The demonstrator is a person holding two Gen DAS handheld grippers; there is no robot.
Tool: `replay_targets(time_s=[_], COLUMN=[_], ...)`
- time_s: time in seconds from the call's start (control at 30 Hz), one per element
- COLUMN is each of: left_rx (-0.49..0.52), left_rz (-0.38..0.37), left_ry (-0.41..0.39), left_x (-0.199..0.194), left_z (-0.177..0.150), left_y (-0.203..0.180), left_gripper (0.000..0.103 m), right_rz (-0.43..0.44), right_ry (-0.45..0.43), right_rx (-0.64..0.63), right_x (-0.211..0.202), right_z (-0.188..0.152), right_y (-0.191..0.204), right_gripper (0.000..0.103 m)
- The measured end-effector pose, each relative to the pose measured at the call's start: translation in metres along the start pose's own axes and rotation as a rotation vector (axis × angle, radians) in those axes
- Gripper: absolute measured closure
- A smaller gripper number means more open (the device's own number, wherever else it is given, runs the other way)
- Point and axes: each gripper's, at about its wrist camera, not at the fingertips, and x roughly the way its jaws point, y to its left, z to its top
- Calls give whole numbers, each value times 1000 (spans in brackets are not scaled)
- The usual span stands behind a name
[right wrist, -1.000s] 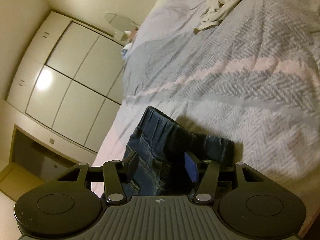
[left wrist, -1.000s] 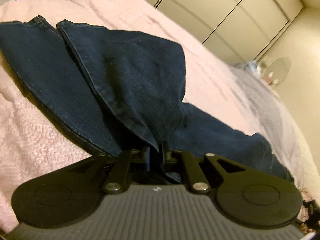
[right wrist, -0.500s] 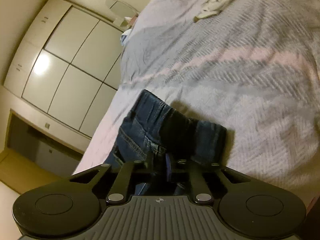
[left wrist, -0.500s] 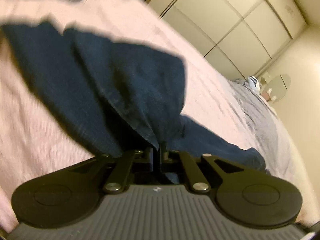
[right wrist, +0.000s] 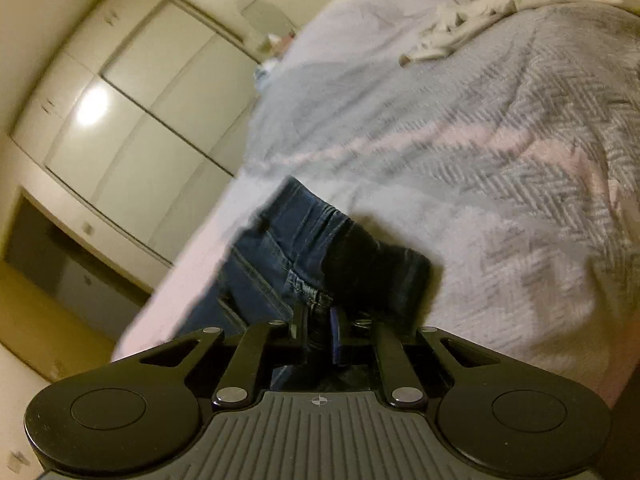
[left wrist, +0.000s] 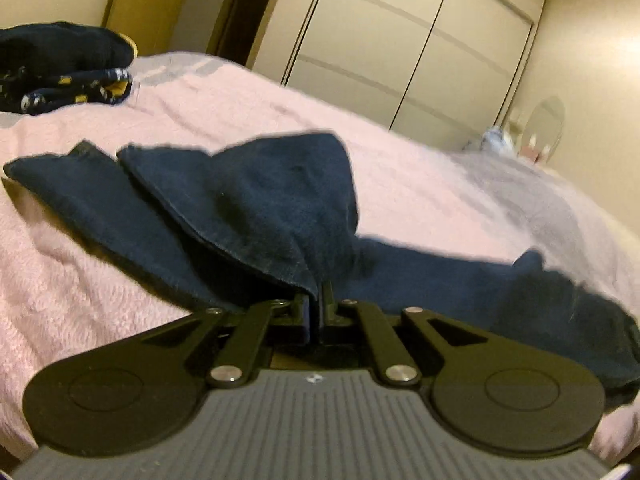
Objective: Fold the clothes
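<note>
Pinching a fold of dark denim between jaws drawn almost fully together, the left gripper point(left wrist: 316, 300) holds the jeans point(left wrist: 248, 208) along the edge of one leg, where the cloth rises into a peaked ridge above the pink blanket point(left wrist: 80, 300). The two leg ends fan away toward the far left and lie flat, while the rest of the garment trails off to the right in a low, blurred mound. The right gripper point(right wrist: 318, 320) is clamped on the waistband end of the same jeans, its jaws held slightly apart by the thick seam between them; the lighter blue seat, with stitching and what looks like a pocket edge, spreads to the left, though motion blur makes the exact seam hard to make out. That end rests where the pink blanket meets a grey herringbone throw point(right wrist: 500, 168). Farther out, a navy patterned garment point(left wrist: 68, 72) sits bundled at the far side of the bed, pale crumpled clothes point(right wrist: 480, 20) lie at the throw's far end, and white wardrobe doors point(left wrist: 400, 52) line the wall. With both ends gripped, the step in hand appears to be a lift-and-carry of the jeans, either to straighten them or to lay one part over another. Doing it well means keeping both grips firm, raising the two ends evenly so the denim hangs taut between them, and setting it down with the legs aligned edge to edge.
</note>
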Motion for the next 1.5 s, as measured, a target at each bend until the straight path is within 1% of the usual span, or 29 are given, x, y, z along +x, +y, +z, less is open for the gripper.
replay_targets(time_s=[0.07,0.1,0.13,0.2,0.23,0.3,0.37,0.4,0.47,0.5,0.53,0.6,0.67,0.7,0.77,0.9,0.93,0.97,1.0,1.03,1.1,1.13,1.2,1.27,1.3,1.33,1.4,1.43,1.5], left_rx=[37,72,100,107,110,114,70,43,-16,-52,-93,-202,-300,-343,-422,-552,-567,-576,-578,-564,-518,-482,-334,-234,-245,-285,-391,-449,-460], left_rz=[7,20,36,70,77,66,35,29,25,45,76,86,83,102,154,180,187,189,187,184,180,177,220,271,288,302,336,337,322], left_ry=[-33,-29,-5,64,72,59,54,46,24,9,-10,-25,-11,-6,4,71,91,112,128,115,61,8,-176,-275,-259,-213,-76,-34,-67], left_x=[-5,-2,5,20,22,13,-1,-7,-19,-22,-24,-21,-12,-4,17,68,80,91,100,100,92,81,38,3,-2,-1,14,20,17], left_z=[4,3,0,-13,-18,-15,-4,4,19,28,36,51,64,69,77,88,89,89,89,90,94,97,101,94,88,80,58,47,41], left_y=[-6,-8,-8,-4,-3,-2,3,10,25,35,46,71,94,104,123,151,154,156,157,155,148,144,129,127,135,146,175,187,188], left_gripper=[100,100,100,99,98,95,95,90,78,72,72,70,63,62,63,65,69,73,92,100,102,102,102,100,100,99,99,99,99], right_rz=[25,19,-14,-61,-79,-131,-187,-215,-271,-299,-312,-304,-274,-261,-240,-212,-207,-205,-207,-212,-222,-228,-233,-238,-241,-243,-250,-253,-260], right_ry=[-36,-34,1,50,67,41,-4,-27,-72,-95,-123,-179,-180,-172,-150,-104,-97,-92,-88,-86,-85,-85,-83,-80,-77,-74,-66,-61,-51], right_rx=[-42,-54,-49,-38,-35,-70,-119,-144,-193,-218,-223,-195,-198,-208,-238,-261,-261,-262,-264,-267,-272,-273,-273,-275,-280,-286,-300,-308,-322], right_x=[-8,-9,-3,8,12,9,1,-3,-10,-14,-18,-22,-18,-14,-3,21,26,31,35,38,45,47,51,55,57,59,62,64,67], right_z=[0,0,-1,-8,-12,-12,-10,-8,-6,-5,-3,1,2,2,-2,-12,-14,-16,-18,-19,-20,-19,-19,-21,-22,-24,-27,-28,-31], right_y=[10,11,5,-8,-14,-8,4,10,22,28,32,36,44,49,58,72,75,77,79,80,82,82,82,82,82,81,82,82,82], right_gripper=[94,94,94,94,94,88,55,51,50,50,50,50,50,50,50,50,50,50,50,50,50,50,50,50,50,50,50,50,50])
